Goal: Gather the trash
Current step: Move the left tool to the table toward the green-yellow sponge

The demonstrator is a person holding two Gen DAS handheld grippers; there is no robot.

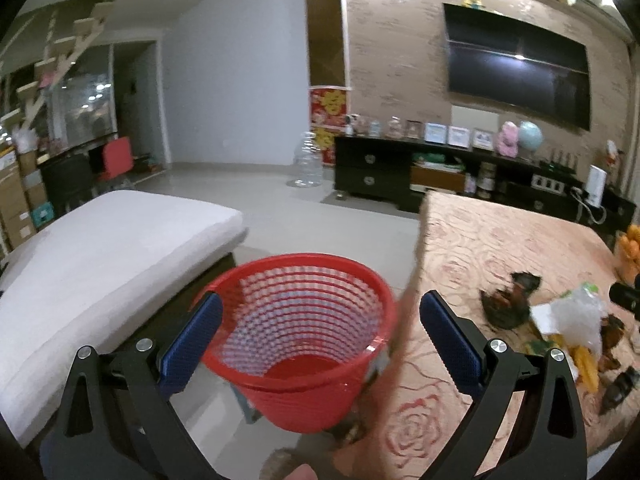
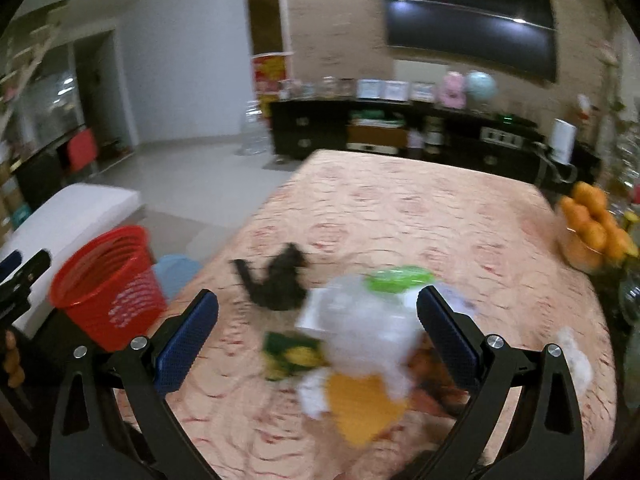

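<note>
A red mesh wastebasket (image 1: 300, 332) stands on the floor beside the table's left edge; it also shows in the right wrist view (image 2: 108, 284). My left gripper (image 1: 320, 340) is open, its blue pads on either side of the basket's rim, apart from it. A trash pile lies on the table: a clear crumpled plastic bag (image 2: 360, 320), a yellow wrapper (image 2: 360, 408), a green-yellow wrapper (image 2: 292, 354), a green lid (image 2: 396, 276), and a dark wrapper (image 2: 280, 280). My right gripper (image 2: 316, 336) is open above the pile. The pile shows at the right in the left wrist view (image 1: 576, 316).
The table has a peach floral cloth (image 2: 400, 208). A bowl of oranges (image 2: 592, 228) sits at its right edge. A white cushioned bench (image 1: 100, 264) is left of the basket. A dark TV console (image 1: 440, 176) stands along the far wall. A blue stool (image 2: 176, 272) is under the table edge.
</note>
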